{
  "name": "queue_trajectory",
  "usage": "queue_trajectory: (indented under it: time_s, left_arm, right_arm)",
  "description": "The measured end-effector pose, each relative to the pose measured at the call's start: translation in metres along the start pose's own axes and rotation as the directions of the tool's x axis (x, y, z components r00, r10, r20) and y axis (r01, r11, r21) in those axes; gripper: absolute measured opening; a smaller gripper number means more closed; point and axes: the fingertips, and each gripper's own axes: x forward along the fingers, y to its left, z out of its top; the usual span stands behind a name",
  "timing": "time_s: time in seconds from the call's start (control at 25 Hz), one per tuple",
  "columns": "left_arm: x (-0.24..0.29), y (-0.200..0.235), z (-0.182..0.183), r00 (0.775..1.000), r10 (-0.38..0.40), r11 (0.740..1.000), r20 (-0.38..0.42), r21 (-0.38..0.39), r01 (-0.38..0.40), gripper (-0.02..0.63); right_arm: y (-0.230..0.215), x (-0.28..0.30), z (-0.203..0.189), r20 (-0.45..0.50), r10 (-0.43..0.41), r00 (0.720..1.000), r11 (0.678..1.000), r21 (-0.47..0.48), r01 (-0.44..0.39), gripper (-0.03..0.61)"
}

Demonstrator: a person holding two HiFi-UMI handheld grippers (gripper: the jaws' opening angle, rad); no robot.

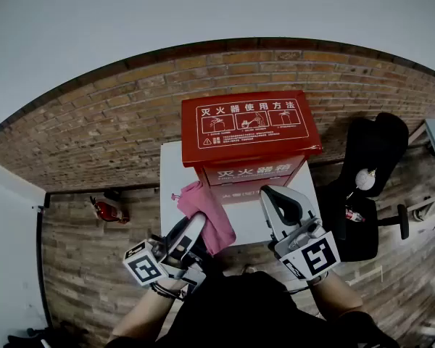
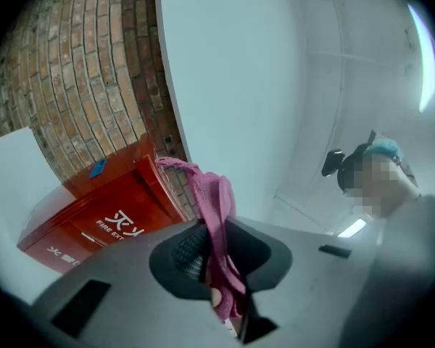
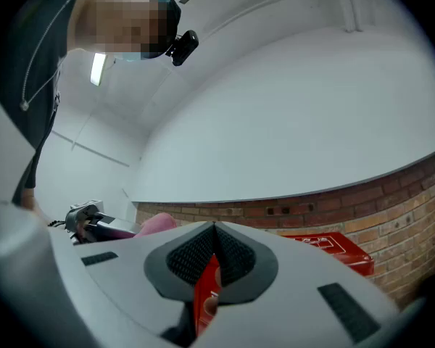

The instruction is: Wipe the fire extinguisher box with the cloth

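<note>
Matching pair here: left gripper [image 1: 193, 230] and right gripper [image 1: 275, 194] both wear pale grey shells with black slot recesses and black mesh-textured pads [image 2: 188, 256]. Each carries a white marker cube [image 1: 145, 263] printed in black squares (bold, blocky patterns). Black top [image 1: 232, 310], forearms uncovered.
</note>
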Motion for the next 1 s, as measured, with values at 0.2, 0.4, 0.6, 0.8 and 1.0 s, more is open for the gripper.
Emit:
queue_trajectory:
  time_s: [0.2, 0.4, 0.6, 0.8, 1.0]
  left_arm:
    - [-0.018, -0.009, -0.030, 0.996, 0.081, 0.997, 0.043, 0.013, -0.082, 0.069]
    - [-0.039, -0.017, -0.037, 0.986, 0.145, 0.989, 0.078, 0.029, -0.148, 0.069]
    - [-0.052, -0.011, -0.028, 0.985, 0.157, 0.987, 0.067, 0.022, -0.159, 0.069]
    - [-0.055, -0.008, -0.014, 0.990, 0.135, 0.991, 0.031, 0.018, -0.135, 0.069]
    - [-0.060, 0.001, -0.010, 0.994, 0.112, 0.994, 0.009, -0.002, -0.112, 0.068]
  right_arm:
    - [0.009, -0.018, -0.016, -0.001, 0.087, 0.996, 0.995, 0.057, -0.087, 0.018]
    - [0.030, -0.017, -0.035, -0.039, 0.171, 0.985, 0.978, 0.130, -0.165, 0.018]
    - [0.049, -0.014, -0.044, -0.079, 0.180, 0.981, 0.974, 0.157, -0.166, 0.018]
    - [0.063, -0.004, -0.047, -0.130, 0.133, 0.983, 0.980, 0.166, -0.111, 0.018]
    - [0.063, 0.001, -0.051, -0.155, 0.050, 0.987, 0.988, 0.153, -0.026, 0.018]
